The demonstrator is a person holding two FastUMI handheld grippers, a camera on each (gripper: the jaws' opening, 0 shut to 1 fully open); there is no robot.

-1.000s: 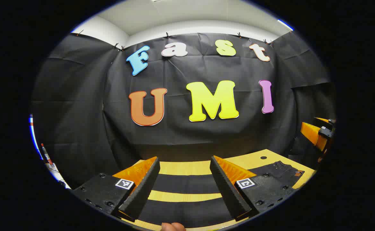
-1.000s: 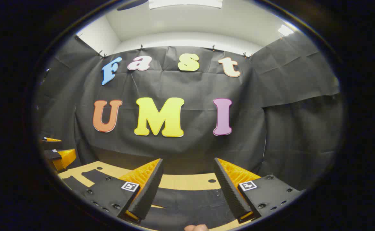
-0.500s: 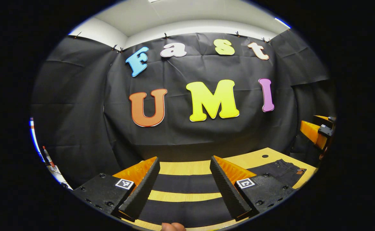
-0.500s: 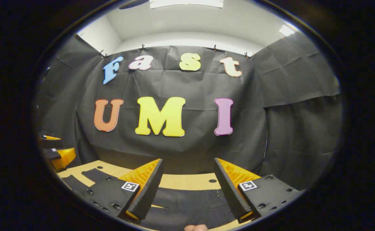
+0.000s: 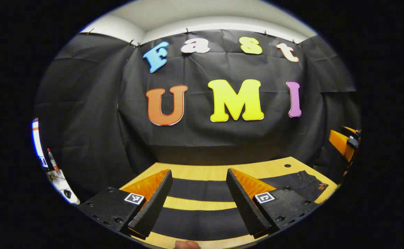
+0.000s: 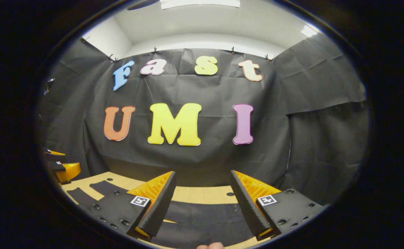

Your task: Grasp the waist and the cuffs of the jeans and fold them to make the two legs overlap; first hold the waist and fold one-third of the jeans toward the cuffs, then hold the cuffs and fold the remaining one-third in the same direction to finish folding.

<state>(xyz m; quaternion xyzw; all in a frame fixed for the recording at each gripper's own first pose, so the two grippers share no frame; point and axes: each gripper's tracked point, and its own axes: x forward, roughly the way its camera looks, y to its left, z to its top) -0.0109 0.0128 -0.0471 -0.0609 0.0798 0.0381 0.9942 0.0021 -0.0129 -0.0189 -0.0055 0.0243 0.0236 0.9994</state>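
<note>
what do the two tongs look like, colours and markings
Both match: left tongs and right tongs each have two wedge-shaped fingers, orange ribbed plastic outside, black ridged pads inside. Each finger sits on a black plate with screws and a small square black-and-white marker.

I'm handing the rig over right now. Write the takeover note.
Left gripper: open, holding nothing, above the two legs of the jeans.
Right gripper: open, holding nothing, above the waist end.
The jeans lie spread flat on the wooden table, legs apart.
Done: nothing folded.
Left: grasp waist and cuffs, overlap the legs, then both one-third folds.
</note>
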